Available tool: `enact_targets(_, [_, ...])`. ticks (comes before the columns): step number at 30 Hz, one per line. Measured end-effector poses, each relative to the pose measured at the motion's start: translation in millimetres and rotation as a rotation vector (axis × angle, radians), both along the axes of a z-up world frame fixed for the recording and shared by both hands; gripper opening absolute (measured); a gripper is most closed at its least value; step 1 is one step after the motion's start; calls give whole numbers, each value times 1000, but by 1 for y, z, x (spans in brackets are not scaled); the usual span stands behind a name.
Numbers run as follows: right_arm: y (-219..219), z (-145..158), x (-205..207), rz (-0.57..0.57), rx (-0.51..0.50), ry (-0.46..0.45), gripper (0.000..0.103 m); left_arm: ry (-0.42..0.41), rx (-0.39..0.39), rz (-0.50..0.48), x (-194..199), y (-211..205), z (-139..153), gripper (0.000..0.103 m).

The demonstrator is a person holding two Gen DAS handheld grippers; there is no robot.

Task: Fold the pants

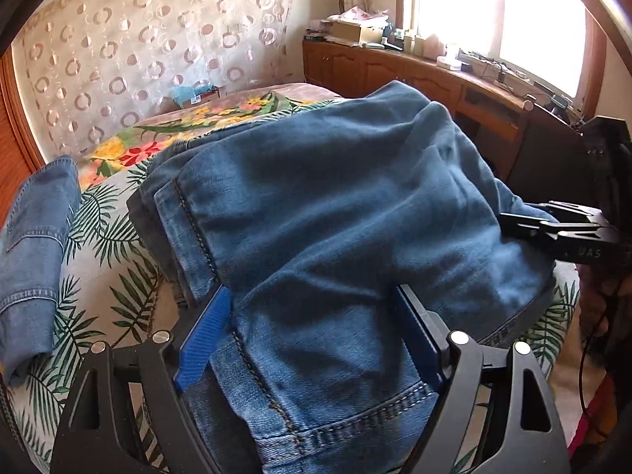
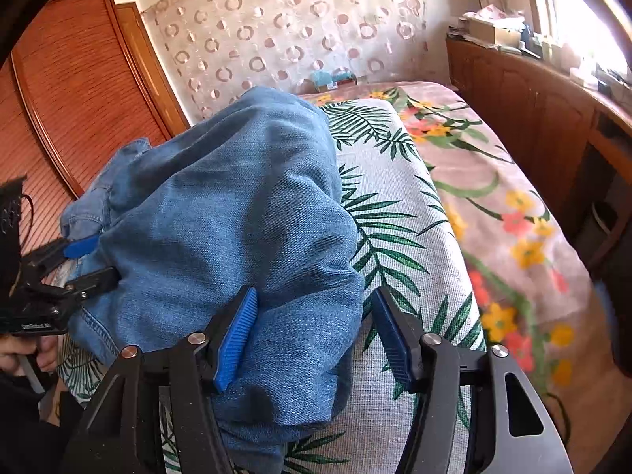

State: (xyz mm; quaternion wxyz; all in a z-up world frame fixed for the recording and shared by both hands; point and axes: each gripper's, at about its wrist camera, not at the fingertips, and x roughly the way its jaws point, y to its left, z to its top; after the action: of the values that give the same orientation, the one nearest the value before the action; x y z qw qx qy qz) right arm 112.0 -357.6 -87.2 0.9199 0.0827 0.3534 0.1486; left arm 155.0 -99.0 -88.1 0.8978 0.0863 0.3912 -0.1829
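1. Blue denim pants (image 1: pixel 316 197) lie bunched on the leaf-print bed cover (image 2: pixel 395 237), between my left gripper's (image 1: pixel 316 339) spread jaws.
2. Right gripper (image 2: pixel 312 335) released, denim beneath.
3. Mid-fold; next, probably flatten the layer.

The blue pants (image 2: pixel 221 213) lie bunched up on the bed (image 2: pixel 414 237) with its leaf cover – the right claw (image 2: pixel 312 335) stands open with its left pad on the cloth, and the left claw (image 2: pixel 89 262) pokes in from the left side.
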Motion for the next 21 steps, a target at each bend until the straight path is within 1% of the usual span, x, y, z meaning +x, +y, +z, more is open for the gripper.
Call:
enact_targets(1, [1, 0, -2, 21, 35, 7, 36, 4, -6, -1, 0, 1, 0, 84])
enact_targets(2, [1, 0, -3, 19, 53, 7, 30, 4, -10, -2, 0, 2, 0, 84])
enact_targets(5, [0, 3, -2, 15, 51, -9, 19, 3, -19, 5, -2, 5, 3, 84])
enact_targets(9, [1, 22, -7, 5, 63, -75, 16, -17, -60, 32, -8, 25, 19, 84])
enact_targets(12, [10, 48, -9, 22, 67, -144, 15, -43, -81, 54, -15, 43, 30, 84])
enact_targets(17, [48, 87, -7, 94, 59, -235, 14, -91, -91, 115, -30, 88, 49, 84])
enact_targets(20, [84, 100, -4, 168, 44, -267, 14, -109, -88, 156, -39, 114, 53, 84])
enact_targets(21, [95, 100, -3, 192, 39, -273, 14, -112, -87, 167, -39, 118, 54, 84])
